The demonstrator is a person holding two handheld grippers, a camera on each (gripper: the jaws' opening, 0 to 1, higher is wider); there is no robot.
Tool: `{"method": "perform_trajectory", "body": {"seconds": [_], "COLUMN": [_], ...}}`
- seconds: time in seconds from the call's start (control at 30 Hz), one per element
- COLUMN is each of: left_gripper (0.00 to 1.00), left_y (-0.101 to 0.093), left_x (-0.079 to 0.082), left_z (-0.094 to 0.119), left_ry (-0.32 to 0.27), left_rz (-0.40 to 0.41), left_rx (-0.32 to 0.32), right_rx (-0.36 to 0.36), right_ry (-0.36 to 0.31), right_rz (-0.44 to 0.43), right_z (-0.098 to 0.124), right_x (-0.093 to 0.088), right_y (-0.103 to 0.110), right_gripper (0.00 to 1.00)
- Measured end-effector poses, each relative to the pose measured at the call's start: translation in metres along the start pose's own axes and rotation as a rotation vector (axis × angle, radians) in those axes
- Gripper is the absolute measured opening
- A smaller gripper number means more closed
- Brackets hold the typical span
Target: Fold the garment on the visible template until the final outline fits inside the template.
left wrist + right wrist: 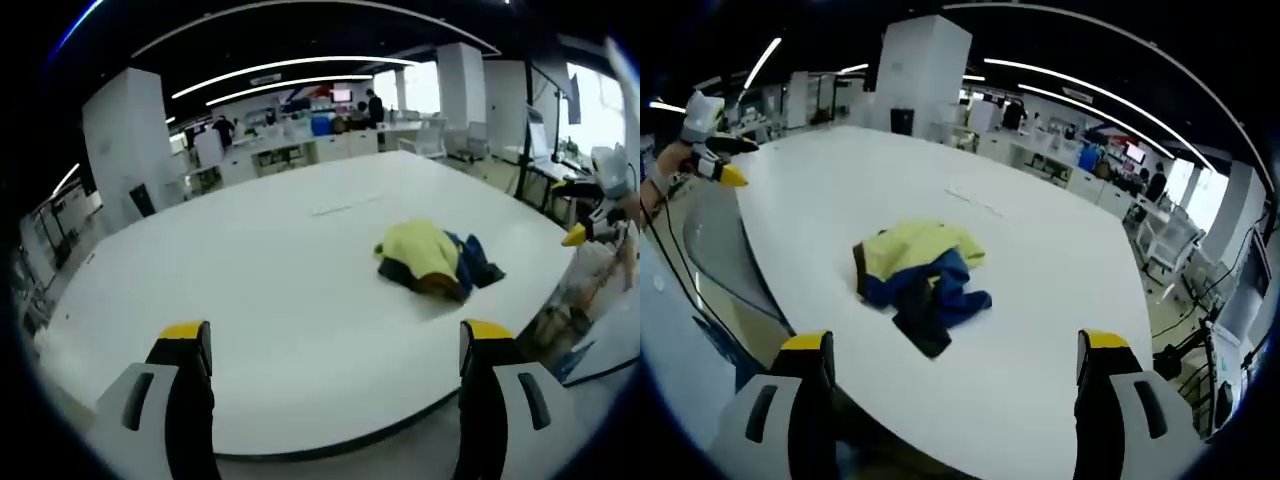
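Approach is the step in hand, I judge: both the left gripper [335, 345] and the right gripper [955, 355] hang spread and empty off the edge of the white surface [250, 280]. Beyond each, well apart, lies the crumpled yellow-and-blue garment [915, 272] (no template outline is discernible), so the next move calls for reaching in to spread it flat.

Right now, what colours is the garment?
Yellow and dark blue, with a darker part at its edge; the garment shows best in the right gripper view.
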State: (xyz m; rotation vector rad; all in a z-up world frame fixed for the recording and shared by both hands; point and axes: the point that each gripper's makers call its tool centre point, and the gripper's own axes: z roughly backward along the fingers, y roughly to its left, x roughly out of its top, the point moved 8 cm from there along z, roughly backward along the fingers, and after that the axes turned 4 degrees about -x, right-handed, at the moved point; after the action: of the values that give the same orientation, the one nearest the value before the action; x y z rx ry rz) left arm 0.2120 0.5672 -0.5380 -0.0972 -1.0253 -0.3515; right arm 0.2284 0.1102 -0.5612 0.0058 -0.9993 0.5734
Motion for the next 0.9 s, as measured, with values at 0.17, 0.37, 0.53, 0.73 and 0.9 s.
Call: {"method": "perform_trajectory", "body": {"seconds": [0.17,0.37,0.53,0.73,0.9], "left_gripper": [0.99,0.99,0.99,0.99,0.99], "left_y": [-0.0013,-0.0017,-0.0017,-0.0010,-0.0026], "left_x": [-0.0031,-0.0038,-0.0048,-0.0042,-0.0031], "left_z": [0.0005,0.0004,0.0016,0.0026,0.0027], "left_ry": [0.012,0.016,0.012,0.006,-0.002], "left_rz": [0.004,0.007,0.014,0.015,0.016], "left_rx": [0.001,0.002,0.008,0.013,0.013], "right_rx": [-0.003,-0.003,-0.003,0.003,0.009], "right_ry": [0.012,0.011,0.011,0.004,-0.002], "right_rz": [-0.011,-0.007,0.001,-0.002,-0.005], "right_z": [0.0014,0.0016,0.0011,0.0011,0.0017], "right_x": [-0.0044,-0.0027,-0.0021,-0.0008,0.0012], "right_y": [-0.0008,-0.0013,-0.0017,0.0008,0.0031], "right_gripper": [1.00,1.00,1.00,1.00,1.00]}}
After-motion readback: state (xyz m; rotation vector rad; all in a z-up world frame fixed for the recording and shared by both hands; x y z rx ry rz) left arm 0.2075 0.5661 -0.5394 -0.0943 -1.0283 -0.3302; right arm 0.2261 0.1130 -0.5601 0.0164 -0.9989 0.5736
